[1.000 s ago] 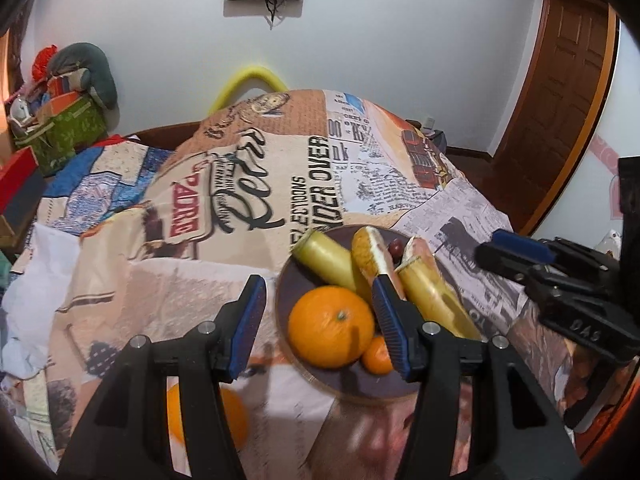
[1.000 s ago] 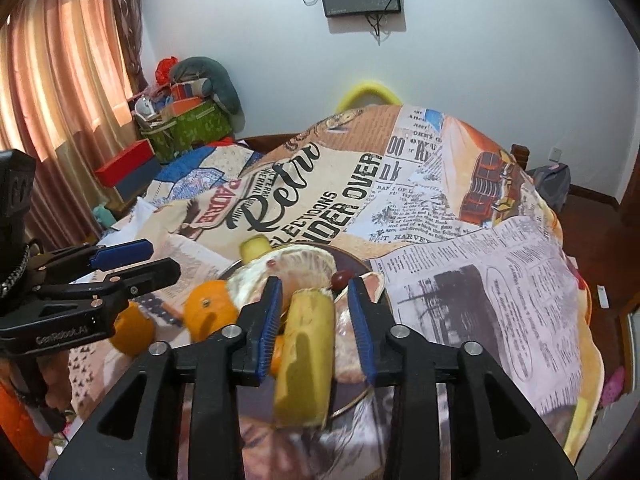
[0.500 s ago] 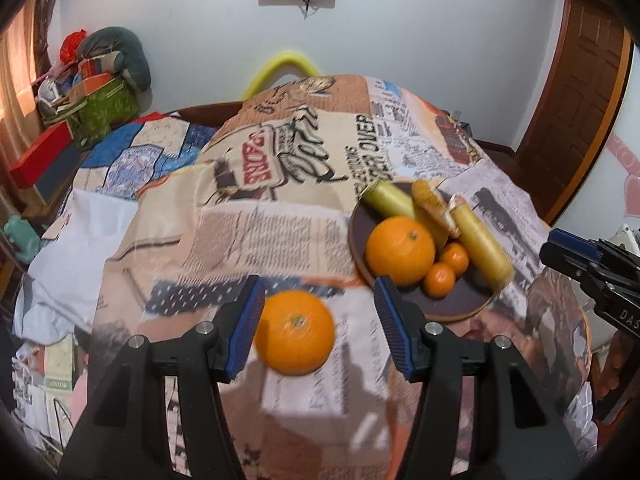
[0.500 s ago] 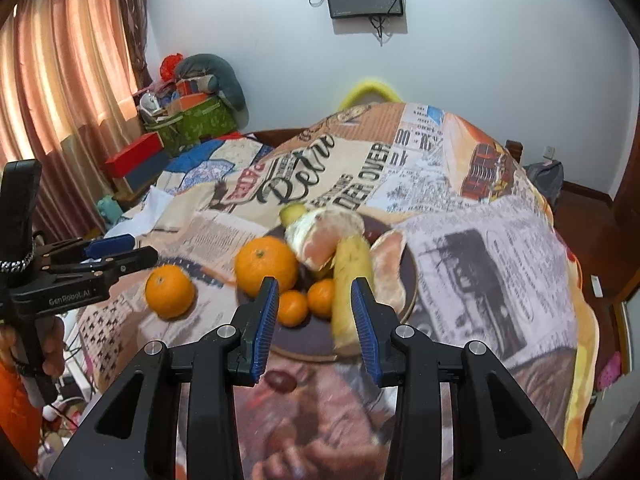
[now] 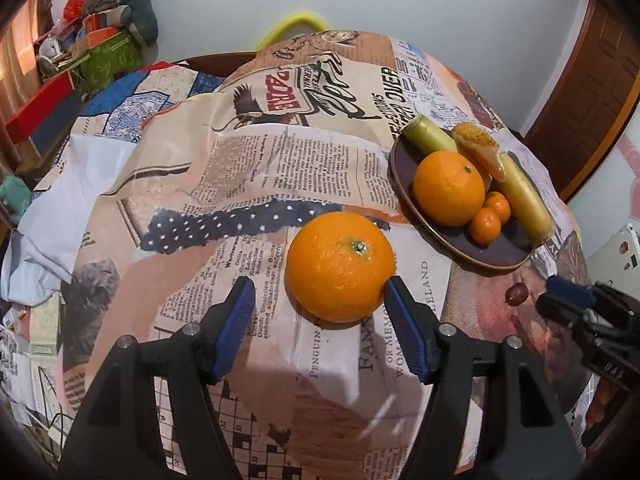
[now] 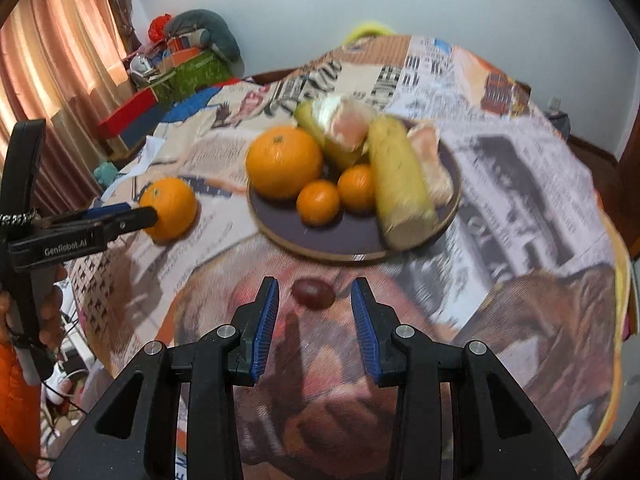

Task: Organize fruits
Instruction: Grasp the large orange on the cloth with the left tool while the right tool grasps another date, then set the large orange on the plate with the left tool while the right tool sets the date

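White wall (image 6: 480, 8), sunlit pink curtains (image 6: 60, 60), wooden door (image 5: 592, 92), newsprint-covered table (image 5: 280, 184).

black plastic tongs (image 6: 314, 304) with ribbed blue pads (image 6: 264, 330), silver screws, white "genrobot.ai" lettering, orange sleeve.

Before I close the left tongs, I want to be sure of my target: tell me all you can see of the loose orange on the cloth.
The loose orange is large, round and bright, with dimpled glossy peel and a green stem nub facing up. It rests on the newspaper-print cloth, outside the plate. It sits between the open left tongs, nearer their right tip; contact cannot be told.
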A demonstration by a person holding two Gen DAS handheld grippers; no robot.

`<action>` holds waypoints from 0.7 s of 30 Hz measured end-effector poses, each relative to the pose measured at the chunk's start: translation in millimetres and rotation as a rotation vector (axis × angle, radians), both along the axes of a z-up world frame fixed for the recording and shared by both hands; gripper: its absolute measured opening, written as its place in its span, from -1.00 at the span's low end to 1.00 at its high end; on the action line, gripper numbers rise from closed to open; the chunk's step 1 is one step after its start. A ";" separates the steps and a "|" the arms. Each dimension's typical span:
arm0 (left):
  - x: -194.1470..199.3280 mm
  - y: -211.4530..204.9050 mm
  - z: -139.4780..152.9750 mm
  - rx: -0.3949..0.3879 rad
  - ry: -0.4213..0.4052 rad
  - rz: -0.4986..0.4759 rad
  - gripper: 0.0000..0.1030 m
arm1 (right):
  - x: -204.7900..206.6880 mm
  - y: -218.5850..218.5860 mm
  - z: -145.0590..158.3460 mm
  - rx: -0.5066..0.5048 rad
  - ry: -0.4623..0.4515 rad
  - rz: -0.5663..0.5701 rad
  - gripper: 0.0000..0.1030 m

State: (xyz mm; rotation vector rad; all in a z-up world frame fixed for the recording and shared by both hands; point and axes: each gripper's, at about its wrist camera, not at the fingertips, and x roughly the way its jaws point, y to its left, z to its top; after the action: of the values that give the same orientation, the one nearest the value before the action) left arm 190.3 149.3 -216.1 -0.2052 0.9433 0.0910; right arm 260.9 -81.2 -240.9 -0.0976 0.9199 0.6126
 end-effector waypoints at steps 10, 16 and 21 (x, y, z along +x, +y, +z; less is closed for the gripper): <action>20.9 -5.5 -19.1 -0.016 0.043 -0.023 0.42 | 7.9 9.4 -13.8 -0.027 0.011 0.018 -0.33; 29.4 -7.2 -19.9 -0.010 0.032 -0.009 0.42 | 6.7 9.9 -14.5 -0.036 -0.004 0.032 -0.50; 27.1 -8.2 -8.0 -0.009 -0.008 -0.019 0.24 | 7.0 6.9 -11.9 -0.028 0.001 0.040 -0.59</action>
State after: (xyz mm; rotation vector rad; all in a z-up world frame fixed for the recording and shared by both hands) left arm 217.3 141.1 -224.1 -0.2046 0.9375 0.0679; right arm 267.8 -74.2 -252.8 -0.1406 0.9297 0.6373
